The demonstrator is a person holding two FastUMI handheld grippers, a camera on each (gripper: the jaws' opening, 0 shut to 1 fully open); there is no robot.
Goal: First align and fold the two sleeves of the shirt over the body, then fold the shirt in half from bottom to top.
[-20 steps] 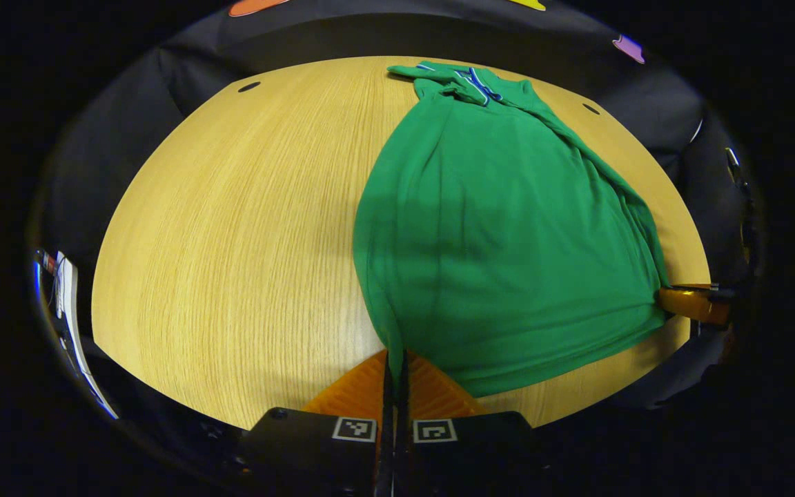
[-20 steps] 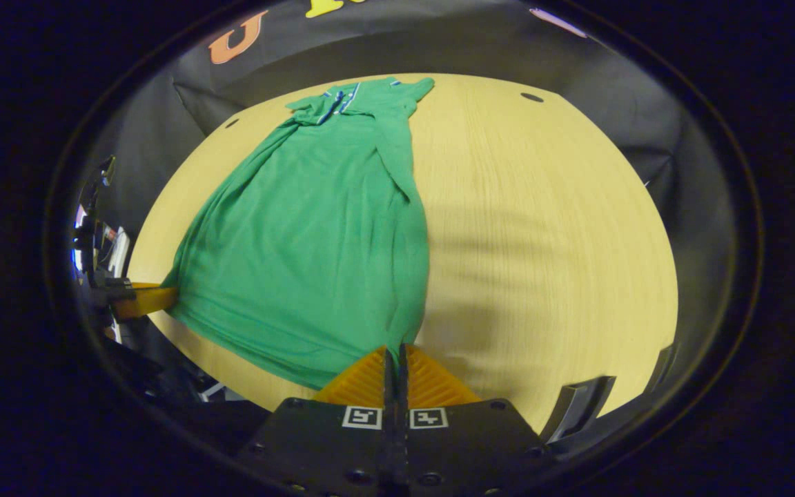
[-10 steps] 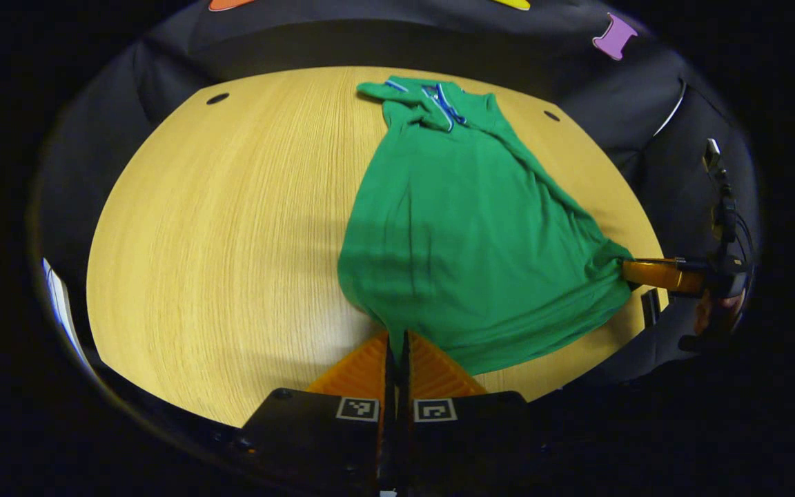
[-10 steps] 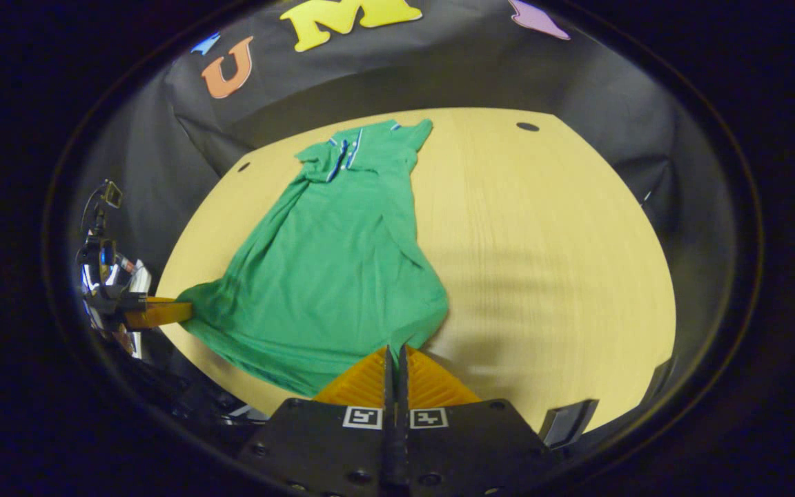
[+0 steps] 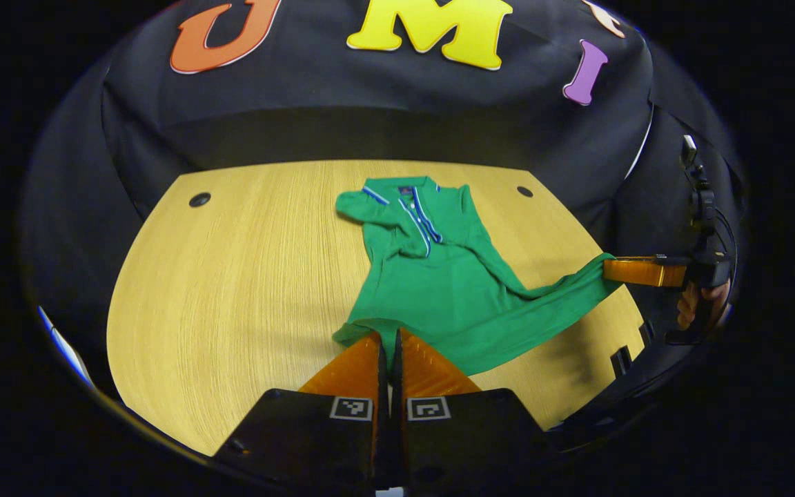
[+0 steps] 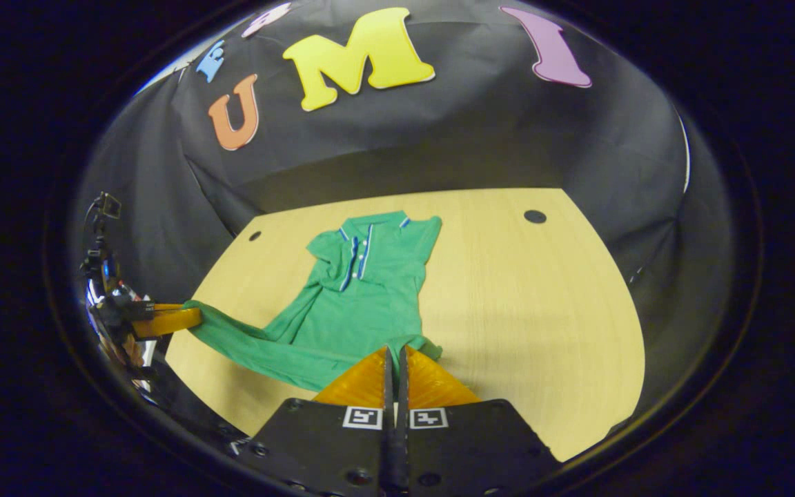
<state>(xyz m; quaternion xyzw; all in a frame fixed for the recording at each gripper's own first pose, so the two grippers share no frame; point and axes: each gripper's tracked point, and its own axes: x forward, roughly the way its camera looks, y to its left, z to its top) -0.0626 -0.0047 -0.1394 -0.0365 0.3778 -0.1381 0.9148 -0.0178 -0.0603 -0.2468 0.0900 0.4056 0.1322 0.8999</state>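
Note:
A green polo shirt with a blue and white trimmed collar lies collar-end down on the far middle of the wooden table. Its lower half hangs lifted above the table between the two grippers. In the left gripper view my left gripper is shut on one hem corner. Farther right, the right gripper pinches the other corner, with a hand behind it. In the right gripper view my right gripper is shut on the hem of the shirt, and the left gripper holds the stretched corner at the left.
The table has small round cable holes near its far corners. The black cloth wall stands close behind the table's far edge. Bare wood lies on both sides of the shirt.
Both grippers have risen and moved forward toward the collar, still shut on the hem corners. The shirt's lower half has come up off the table.

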